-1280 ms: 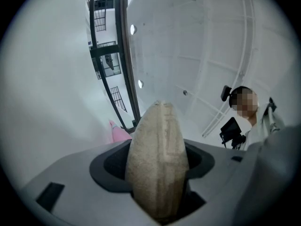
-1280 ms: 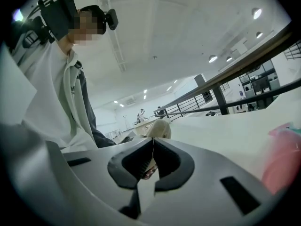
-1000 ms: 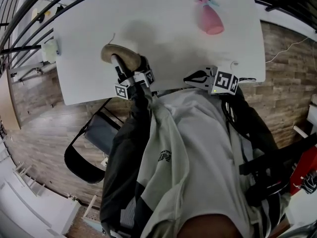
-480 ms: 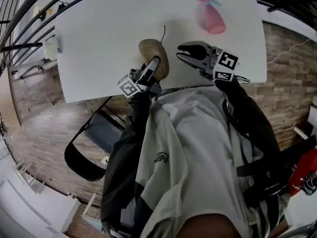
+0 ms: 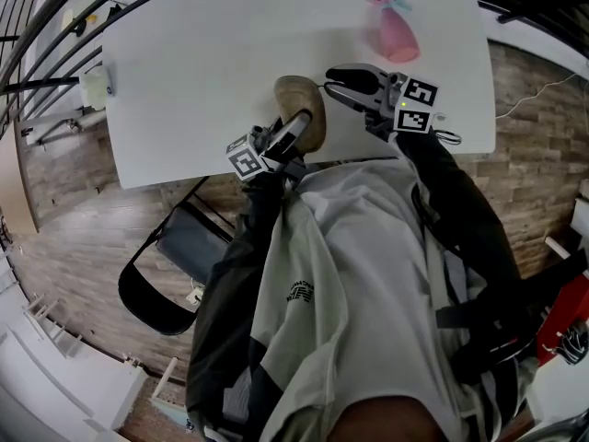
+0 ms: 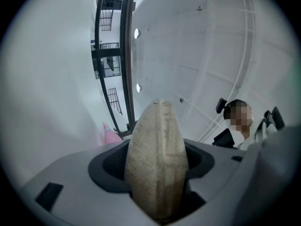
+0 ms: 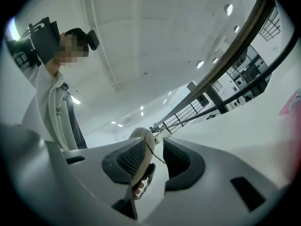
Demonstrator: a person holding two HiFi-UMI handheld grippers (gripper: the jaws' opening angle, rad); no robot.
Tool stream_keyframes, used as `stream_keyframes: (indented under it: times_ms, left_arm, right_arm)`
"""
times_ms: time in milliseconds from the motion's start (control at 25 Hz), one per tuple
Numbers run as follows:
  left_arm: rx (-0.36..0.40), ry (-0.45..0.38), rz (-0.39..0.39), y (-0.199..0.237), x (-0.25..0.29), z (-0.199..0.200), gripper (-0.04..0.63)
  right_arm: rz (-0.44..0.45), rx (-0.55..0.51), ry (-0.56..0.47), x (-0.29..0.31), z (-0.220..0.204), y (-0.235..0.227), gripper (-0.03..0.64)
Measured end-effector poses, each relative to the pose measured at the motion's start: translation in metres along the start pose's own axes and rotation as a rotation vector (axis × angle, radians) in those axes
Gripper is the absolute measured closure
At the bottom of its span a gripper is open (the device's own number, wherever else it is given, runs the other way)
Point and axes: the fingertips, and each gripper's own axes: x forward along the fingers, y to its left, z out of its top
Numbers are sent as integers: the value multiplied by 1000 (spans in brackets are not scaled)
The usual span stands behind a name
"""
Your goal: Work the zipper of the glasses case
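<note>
Left gripper point(image 5: 296, 129) clamping glasses case point(image 5: 296, 95), right gripper point(image 5: 333, 79) opening around zipper cord point(image 7: 157, 155)

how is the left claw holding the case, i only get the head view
observer: In the left gripper view, the left claw is clamped across the glasses case, whose seamed edge faces the camera.
operator: and what about the right claw
observer: The right gripper view shows the right claw opening, with a thin dark cord from the case crossing the gap, not pinched.
</note>
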Motion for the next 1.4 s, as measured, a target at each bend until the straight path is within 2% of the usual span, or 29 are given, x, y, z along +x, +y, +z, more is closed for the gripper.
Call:
stream_keyframes:
  times_ms: [80,120,280,360,440,560,680,880,1200,1320,1400]
  left_arm:
    - [-20,-18,-31,-6,1,6,304]
    - [-26,-9,-41,-8,1,6,304]
    - [-37,43,-55,-10,6,-2,304]
    - [-41,50,-59,-11,9,-5,304]
    - [-45,49,-61,-11,9,-6,304]
    - [-48,45,-55,-10,9,-5,304]
    - [-33,40,-44,-8,10,-4,304]
    - [37,11,26,0,8,-3,304]
    - [66,2,59,1,16,-7,304]
    - [78,9,60,-2,16,-12,304]
    - [78,8,62,-2,14,-15,304]
  right_arm:
    - [-7,-33,20,-6,-5,1,522]
    - [-17,-82,39,-7,-6,2,522]
    - [-54,-384,174,1,-11,7,522]
    - [-54,-457,206,6,-8,10,522]
    - [-40,-472,222,9,-6,15,540]
    - [3,-491,268,10,-13,22,620]
    - [0,-492,270,8,-15,24,621]
    - [-46,-478,262,-1,-15,25,623]
    - [-137,-484,223,-10,-13,30,623]
    - [-156,-525,243,-17,-15,34,623]
    - [-158,-588,286,-20,-20,36,623]
